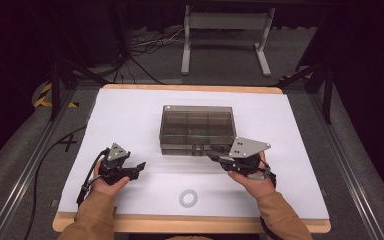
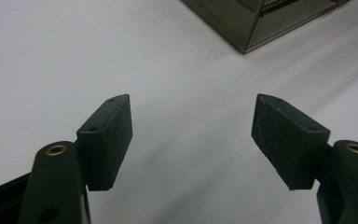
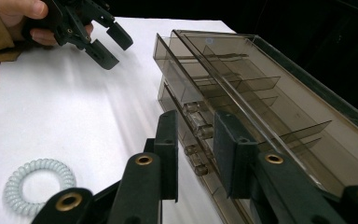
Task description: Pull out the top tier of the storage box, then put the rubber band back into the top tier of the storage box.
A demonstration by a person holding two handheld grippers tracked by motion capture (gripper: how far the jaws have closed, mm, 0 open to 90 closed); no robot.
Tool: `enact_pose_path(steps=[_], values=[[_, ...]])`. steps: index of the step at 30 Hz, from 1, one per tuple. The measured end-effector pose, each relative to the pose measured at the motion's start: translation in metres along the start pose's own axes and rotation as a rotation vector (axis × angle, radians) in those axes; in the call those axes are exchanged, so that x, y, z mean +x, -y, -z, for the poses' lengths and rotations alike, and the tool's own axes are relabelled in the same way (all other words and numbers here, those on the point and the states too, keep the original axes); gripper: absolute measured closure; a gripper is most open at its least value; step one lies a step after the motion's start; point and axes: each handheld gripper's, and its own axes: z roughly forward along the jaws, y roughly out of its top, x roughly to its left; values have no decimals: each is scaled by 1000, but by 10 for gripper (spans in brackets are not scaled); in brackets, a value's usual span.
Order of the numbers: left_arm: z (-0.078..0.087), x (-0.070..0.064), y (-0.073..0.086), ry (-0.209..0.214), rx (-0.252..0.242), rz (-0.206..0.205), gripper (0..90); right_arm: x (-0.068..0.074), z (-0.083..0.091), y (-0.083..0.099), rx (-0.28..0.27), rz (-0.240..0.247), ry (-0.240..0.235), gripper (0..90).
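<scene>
A smoky see-through drawer box [image 1: 197, 129] stands in the middle of the white mat [image 1: 130, 115]. My right gripper [image 1: 212, 156] is at the box's front face. In the right gripper view its jaws [image 3: 196, 135] stand a narrow gap apart, on either side of the clear drawer handles [image 3: 200, 128], and I see no contact. My left gripper [image 1: 139, 167] hovers over bare mat to the left of the box, wide open with nothing between its fingers [image 2: 193, 135]. It is also in the right gripper view [image 3: 112, 45]. A pale coiled hair tie [image 1: 180, 198] lies near the front edge.
The box's near corner [image 2: 261, 23] shows at the top of the left gripper view. The hair tie [image 3: 67, 179] lies left of my right jaws. The wooden table edge [image 1: 190, 225] runs along the front. Metal frame legs [image 1: 185, 50] and cables lie on the floor beyond.
</scene>
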Motion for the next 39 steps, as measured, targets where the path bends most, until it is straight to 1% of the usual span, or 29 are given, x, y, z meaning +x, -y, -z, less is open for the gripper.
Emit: enact_pose_path(steps=[14,25,28,34,39], values=[[0,0,0,-1,1,3,298,-11,5,-9,45,3,-4,718],[2,0,1,-4,2,1,298,-19,-1,-15,95,14,-29,721],[2,1,3,-3,3,5,298,-21,-2,-16,113,19,-37,721],[5,2,5,-16,1,6,298,-28,-2,-21,133,21,-39,728],[7,2,7,-22,2,10,297,-32,-5,-24,170,25,-50,730]])
